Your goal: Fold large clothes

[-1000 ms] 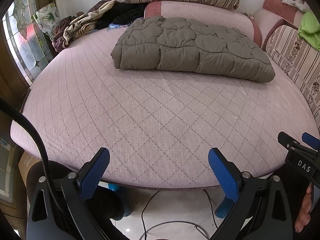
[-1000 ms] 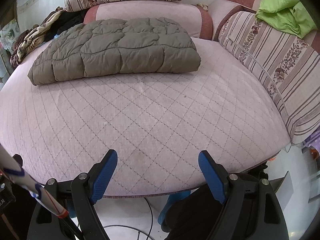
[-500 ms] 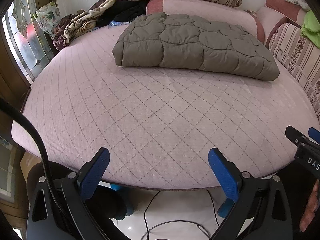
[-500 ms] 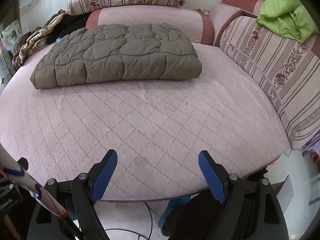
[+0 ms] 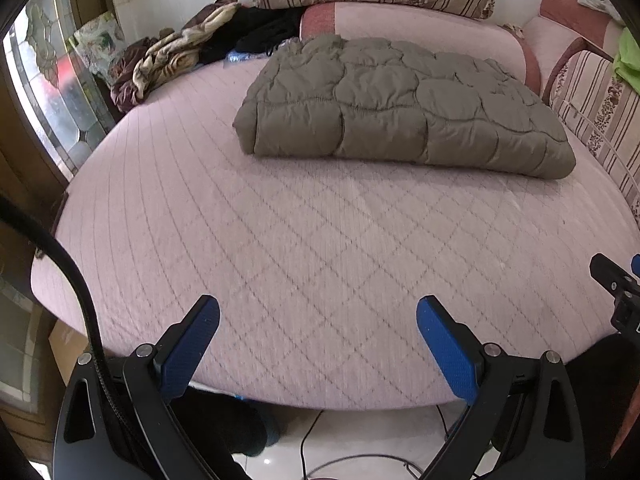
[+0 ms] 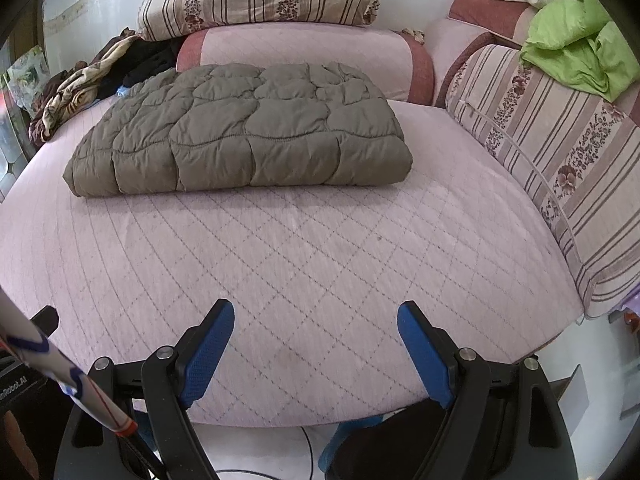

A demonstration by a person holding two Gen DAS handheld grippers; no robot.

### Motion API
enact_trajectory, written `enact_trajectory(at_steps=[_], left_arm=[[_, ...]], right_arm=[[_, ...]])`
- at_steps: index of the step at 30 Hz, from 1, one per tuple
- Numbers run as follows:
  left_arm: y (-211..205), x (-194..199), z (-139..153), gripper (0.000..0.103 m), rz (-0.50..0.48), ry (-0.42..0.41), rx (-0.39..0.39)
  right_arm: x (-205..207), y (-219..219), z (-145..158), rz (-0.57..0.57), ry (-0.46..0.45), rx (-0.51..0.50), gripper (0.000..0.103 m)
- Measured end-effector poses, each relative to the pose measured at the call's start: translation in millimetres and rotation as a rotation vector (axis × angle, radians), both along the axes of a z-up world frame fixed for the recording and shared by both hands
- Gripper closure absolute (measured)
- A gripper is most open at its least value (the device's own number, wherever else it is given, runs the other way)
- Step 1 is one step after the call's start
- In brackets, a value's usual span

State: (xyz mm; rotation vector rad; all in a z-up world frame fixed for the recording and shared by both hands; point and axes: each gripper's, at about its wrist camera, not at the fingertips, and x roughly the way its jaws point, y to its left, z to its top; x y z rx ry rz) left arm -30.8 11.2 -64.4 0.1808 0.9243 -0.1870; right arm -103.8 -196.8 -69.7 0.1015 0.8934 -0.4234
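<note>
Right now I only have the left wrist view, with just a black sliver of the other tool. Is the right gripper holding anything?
Observer: No. The right gripper is open and empty, short of the folded taupe quilted coat.
Operator: What is the green at my right edge?
Observer: A crumpled lime-green cloth lying on top of the striped floral cushion.
Operator: Anything close to that gripper?
Observer: A white rod with red and blue markings crosses its view's lower left corner.
</note>
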Motion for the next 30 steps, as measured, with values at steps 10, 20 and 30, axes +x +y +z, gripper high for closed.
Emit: enact_trajectory(at_steps=[10,20,30], left_arm=[[-11,36,15,0.005,-0.014,-0.038,0.006],[-14,66,22,0.005,-0.009,-0.051,-0.005],[-21,91,3,0.005,-0.024,0.009,-0.025]], right_arm=[[25,-2,17,0.018,-0.04,-0.004,0.016],[43,-11,28,0.007,-0.073,-0.017,0.015],[65,-15,8,0.025,-0.037,0.023,0.015]])
